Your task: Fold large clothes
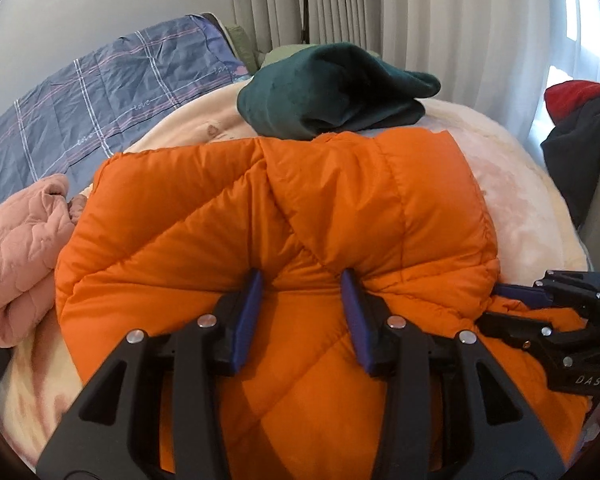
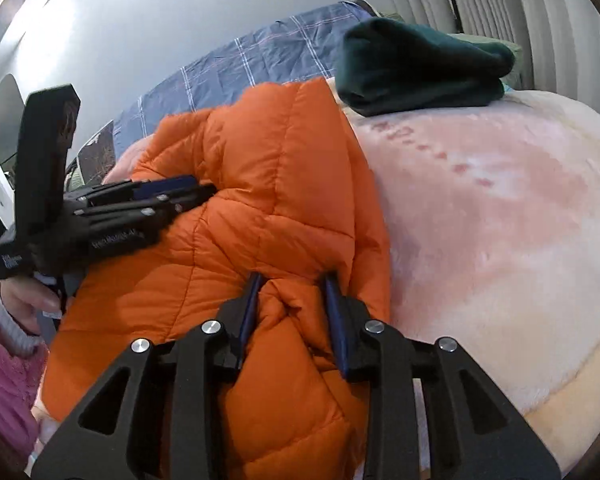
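My left tongs [image 1: 302, 280] and right tongs [image 2: 290, 280] each pinch a fold of the orange jacket [image 1: 260, 208] on the bed [image 2: 500, 220], half open.

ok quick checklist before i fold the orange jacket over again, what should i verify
1. Left gripper has fabric: ok, a ridge of the orange jacket is bunched between its pads.
2. Right gripper has fabric: ok, a fold of the jacket sits between its pads; firmness of the pinch cannot tell.
3. Sleeves tucked in: ok, both lie crossed over the body.
4. Landing space on the cream blanket: ok, bare beside the jacket.
5. Folded green garment out of the way: not ok, it touches the jacket's far edge.
6. Pink garment clear: cannot tell, it lies right against the jacket's side.
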### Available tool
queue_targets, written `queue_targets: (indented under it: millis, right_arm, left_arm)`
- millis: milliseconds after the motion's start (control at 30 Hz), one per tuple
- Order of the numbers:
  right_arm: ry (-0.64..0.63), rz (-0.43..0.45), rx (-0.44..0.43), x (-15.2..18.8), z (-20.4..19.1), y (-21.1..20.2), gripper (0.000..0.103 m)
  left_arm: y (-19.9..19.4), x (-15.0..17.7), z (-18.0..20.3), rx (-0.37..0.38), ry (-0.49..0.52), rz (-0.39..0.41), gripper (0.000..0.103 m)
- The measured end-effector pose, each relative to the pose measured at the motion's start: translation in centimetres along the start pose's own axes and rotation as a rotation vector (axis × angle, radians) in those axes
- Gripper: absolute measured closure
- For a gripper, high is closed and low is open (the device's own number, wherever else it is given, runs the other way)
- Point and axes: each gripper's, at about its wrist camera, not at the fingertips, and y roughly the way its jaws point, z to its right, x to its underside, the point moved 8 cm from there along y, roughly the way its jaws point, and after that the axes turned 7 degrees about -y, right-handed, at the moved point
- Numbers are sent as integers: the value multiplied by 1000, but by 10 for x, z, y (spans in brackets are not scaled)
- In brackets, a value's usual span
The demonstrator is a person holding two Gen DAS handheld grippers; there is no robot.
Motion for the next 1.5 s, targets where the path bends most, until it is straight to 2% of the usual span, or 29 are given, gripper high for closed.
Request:
queue_targets:
  millis: [100,200,300,367,433,500,533,567,667,800,867,967,1000,1067,1167,1200,1233,1300,1400,1433,1500]
  right_arm:
    - [-50,-7,48,2,-7,-1,72]
    - [-33,-14,24,5,-3,-2,72]
    - [-25,-18,12,7,-4,-3,72]
    - [-23,-19,11,3,-9,0,72]
    - [-23,-18,10,1,-9,1,71]
    - [-24,-16,5,0,-10,2,71]
    - [-25,-13,-1,-1,-11,2,71]
    - [-28,-14,1,0,-13,2,70]
    - [-49,-17,4,1,-13,5,70]
    - [-60,-27,1,-2,-11,2,69]
    - [-102,-60,-4,-7,-14,-8,67]
    - [-197,-134,-16,-24,-21,-28,51]
    - [-232,-134,3,-34,-23,-34,46]
    - [-302,-61,37,-68,-32,-49,46]
    - [-312,34,-9,-113,-51,-52,46]
    - [-306,53,-33,-125,-57,-47,50]
    - [-292,62,-65,-136,-64,-36,63]
    - [-275,37,-68,-141,-65,-7,73]
    - [-273,-88,142,-115,-28,68,77]
    - [-267,-107,172,-99,-12,93,77]
    - [-229,-91,134,-89,-1,101,78]
  left_arm:
    - [-1,-1,-4,24,-24,8,61]
    - [-13,-10,-15,36,-98,21,60]
    - [-32,-31,-29,57,-158,72,60]
    - [-38,-48,-44,12,-156,106,60]
    - [-27,-56,-62,-46,-161,85,60]
    - [11,-38,-77,-114,-137,-30,58]
    - [26,-25,-79,-147,-102,-50,58]
    - [31,-20,-79,-162,-96,-45,58]
    - [34,-11,-87,-121,-168,-44,58]
    - [33,-7,-88,-102,-174,-52,58]
    - [29,-7,-83,-101,-157,-39,59]
    - [24,-7,-78,-97,-135,-20,59]
    - [24,-7,-78,-90,-139,-18,59]
    - [23,-8,-78,-75,-145,-17,59]
    - [24,-10,-76,-67,-139,-16,59]
    - [25,-10,-76,-69,-136,-18,59]
    - [25,-11,-76,-71,-134,-20,59]
    - [26,-12,-77,-73,-130,-20,59]
    - [25,-10,-80,-62,-139,-13,59]
    - [24,-11,-82,-50,-153,0,59]
    - [23,-12,-88,-18,-191,28,58]
